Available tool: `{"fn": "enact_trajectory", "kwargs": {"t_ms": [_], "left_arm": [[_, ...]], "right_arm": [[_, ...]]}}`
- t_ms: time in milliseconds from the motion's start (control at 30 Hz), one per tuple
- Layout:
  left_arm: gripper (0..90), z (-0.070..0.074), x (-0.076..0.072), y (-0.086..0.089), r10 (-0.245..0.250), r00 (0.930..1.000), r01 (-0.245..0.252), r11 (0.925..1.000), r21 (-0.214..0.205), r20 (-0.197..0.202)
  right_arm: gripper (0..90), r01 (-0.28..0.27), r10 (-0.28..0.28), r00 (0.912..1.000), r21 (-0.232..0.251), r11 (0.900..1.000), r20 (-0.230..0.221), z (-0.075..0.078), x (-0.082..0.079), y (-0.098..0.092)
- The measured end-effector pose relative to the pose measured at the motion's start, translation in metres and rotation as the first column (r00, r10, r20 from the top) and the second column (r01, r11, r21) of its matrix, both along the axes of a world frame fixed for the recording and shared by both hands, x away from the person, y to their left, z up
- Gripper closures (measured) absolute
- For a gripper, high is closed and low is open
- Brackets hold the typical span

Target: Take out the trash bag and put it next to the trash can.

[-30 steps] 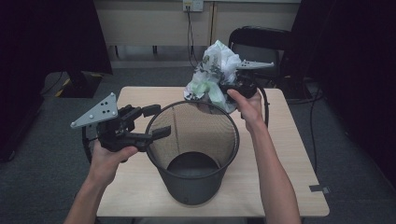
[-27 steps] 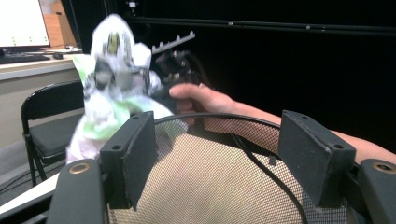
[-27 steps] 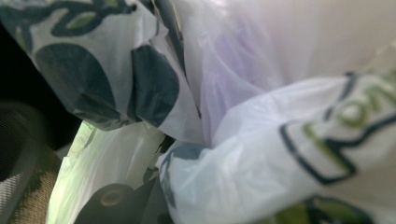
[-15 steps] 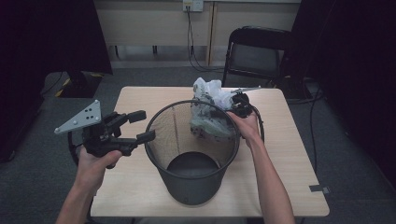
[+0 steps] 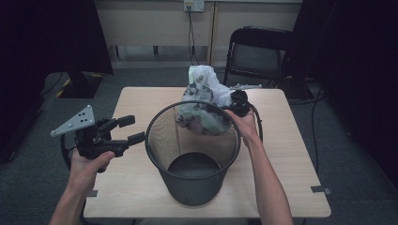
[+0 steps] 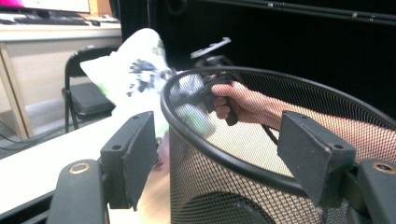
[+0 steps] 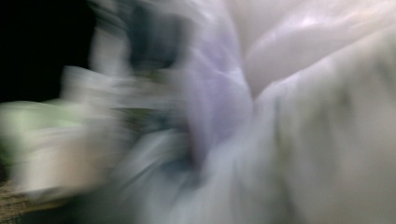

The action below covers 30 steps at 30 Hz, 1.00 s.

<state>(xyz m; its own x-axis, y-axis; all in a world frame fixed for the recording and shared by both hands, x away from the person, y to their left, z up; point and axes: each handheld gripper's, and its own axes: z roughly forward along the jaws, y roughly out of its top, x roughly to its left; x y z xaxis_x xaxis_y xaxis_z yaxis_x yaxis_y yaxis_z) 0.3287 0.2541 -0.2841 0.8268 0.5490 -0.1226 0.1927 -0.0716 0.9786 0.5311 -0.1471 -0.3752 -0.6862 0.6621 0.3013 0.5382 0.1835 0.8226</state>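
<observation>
left gripper [image 5: 133, 130] is off the table's left edge, jaws spread wide, nothing between them, tips pointing at the black mesh bin [image 5: 192, 154] just beside them. in the left gripper view the bin rim [image 6: 243, 154] sits between and beyond the two pads [image 6: 133, 154], no contact visible. right gripper [image 5: 233, 104] is at the bin's far rim, held in the right hand [image 5: 245, 127], with a crumpled white patterned bag [image 5: 204, 103] at its tips; bag hangs over the far rim, lower part inside the mesh. jaws are buried in the bag and the right gripper view is motion blur, so can't tell their spread. bin stands on the wooden table [image 5: 291, 154]. folding chair [image 5: 258, 51] beyond the right gripper.
</observation>
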Motion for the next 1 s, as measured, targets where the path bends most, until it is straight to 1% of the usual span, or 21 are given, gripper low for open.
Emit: {"fn": "enact_trajectory", "kwargs": {"t_ms": [33, 67, 100, 133, 167, 200, 233, 267, 300, 367, 500, 567, 600, 667, 700, 733, 767, 800, 867, 967, 1000], "left_arm": [[27.8, -0.001, 0.0, -0.001, -0.005, 1.0, 0.005, 1.0, 0.007, -0.007], [27.8, -0.003, 0.0, -0.002, -0.006, 0.9999, 0.006, 0.9999, 0.015, -0.009], [27.8, -0.003, -0.001, -0.002, -0.005, 0.9999, 0.005, 0.9997, 0.026, -0.01], [27.8, -0.004, -0.001, -0.002, -0.006, 1.0, 0.007, 0.9993, 0.037, -0.007], [27.8, -0.004, -0.001, -0.001, -0.003, 0.9999, 0.004, 0.9992, 0.039, -0.01], [27.8, -0.005, -0.001, 0.0, 0.001, 0.9999, 0.0, 0.9994, 0.034, -0.017], [27.8, -0.006, -0.001, 0.001, 0.004, 0.9998, -0.004, 0.9995, 0.03, -0.017], [27.8, -0.007, -0.001, 0.002, 0.009, 0.9998, -0.008, 0.9994, 0.035, -0.019], [27.8, -0.008, -0.001, 0.003, 0.011, 0.9997, -0.01, 0.9992, 0.038, -0.021], [27.8, -0.01, -0.002, 0.004, 0.017, 0.9996, -0.016, 0.9987, 0.047, -0.022], [27.8, -0.018, -0.004, 0.007, 0.028, 0.9988, -0.025, 0.997, 0.073, -0.041], [27.8, -0.022, -0.004, 0.009, 0.035, 0.9982, -0.031, 0.9964, 0.079, -0.049], [27.8, -0.025, -0.004, 0.01, 0.038, 0.9977, -0.034, 0.9963, 0.08, -0.056], [27.8, -0.03, -0.003, 0.012, 0.056, 0.9962, -0.049, 0.9931, 0.106, -0.066], [27.8, -0.032, -0.002, 0.012, 0.069, 0.9951, -0.06, 0.9908, 0.121, -0.071], [27.8, -0.034, -0.002, 0.013, 0.065, 0.9949, -0.055, 0.9901, 0.129, -0.077], [27.8, -0.036, -0.002, 0.013, 0.062, 0.9945, -0.05, 0.9906, 0.127, -0.084], [27.8, -0.038, -0.002, 0.014, 0.068, 0.9942, -0.057, 0.9902, 0.128, -0.083], [27.8, -0.04, -0.002, 0.014, 0.074, 0.9941, -0.063, 0.9895, 0.13, -0.08], [27.6, -0.044, -0.002, 0.015, 0.082, 0.9929, -0.069, 0.9876, 0.141, -0.086], [27.2, -0.045, -0.002, 0.016, 0.085, 0.992, -0.071, 0.9872, 0.143, -0.094]], "right_arm": [[17.4, 0.003, -0.006, 0.999, -0.063, 0.998, -0.043, -0.006, 0.002, 0.002], [18.1, 0.019, -0.022, 0.999, -0.08, 0.9966, -0.038, -0.011, 0.0, 0.0], [18.1, 0.019, -0.022, 0.999, -0.08, 0.9966, -0.038, -0.011, 0.0, 0.0], [18.4, 0.035, -0.037, 0.9986, -0.045, 0.9984, -0.038, -0.015, -0.003, -0.004], [19.7, 0.025, -0.025, 0.9987, -0.003, 0.9997, -0.045, -0.02, -0.005, -0.009], [19.5, 0.022, -0.021, 0.9986, 0.017, 0.9996, -0.049, -0.023, -0.007, -0.014], [16.8, 0.029, -0.028, 0.9979, 0.011, 0.9995, -0.058, -0.026, -0.009, -0.018], [16.2, 0.034, -0.034, 0.9971, 0.002, 0.9994, -0.067, -0.029, -0.011, -0.022], [16.9, 0.033, -0.033, 0.9973, -0.002, 0.9994, -0.065, -0.03, -0.014, -0.026], [17.0, 0.053, -0.052, 0.997, 0.006, 0.9986, -0.057, -0.03, -0.021, -0.033], [17.1, 0.053, -0.053, 0.9981, -0.006, 0.9986, -0.032, -0.026, -0.035, -0.042], [19.7, 0.044, -0.044, 0.9989, 0.021, 0.9988, -0.017, -0.023, -0.044, -0.045], [22.6, 0.033, -0.033, 0.9994, 0.014, 0.9994, -0.007, -0.021, -0.048, -0.046], [30.9, 0.01, -0.01, 0.9999, 0.022, 0.9997, 0.011, -0.017, -0.055, -0.05], [36.4, -0.002, 0.002, 0.9996, 0.014, 0.9999, 0.028, -0.015, -0.058, -0.051], [39.3, 0.002, -0.002, 0.9989, 0.001, 1.0, 0.046, -0.013, -0.061, -0.052], [43.1, 0.013, -0.013, 0.9985, 0.001, 0.9999, 0.054, -0.011, -0.065, -0.054], [47.4, 0.016, -0.016, 0.998, 0.001, 0.9999, 0.061, -0.009, -0.067, -0.056], [52.0, 0.033, -0.032, 0.9959, -0.018, 0.9993, 0.085, -0.007, -0.074, -0.059], [50.3, 0.041, -0.039, 0.9956, -0.029, 0.9987, 0.086, -0.006, -0.084, -0.063], [48.1, 0.041, -0.038, 0.9952, -0.032, 0.9986, 0.09, -0.005, -0.088, -0.064]]}}
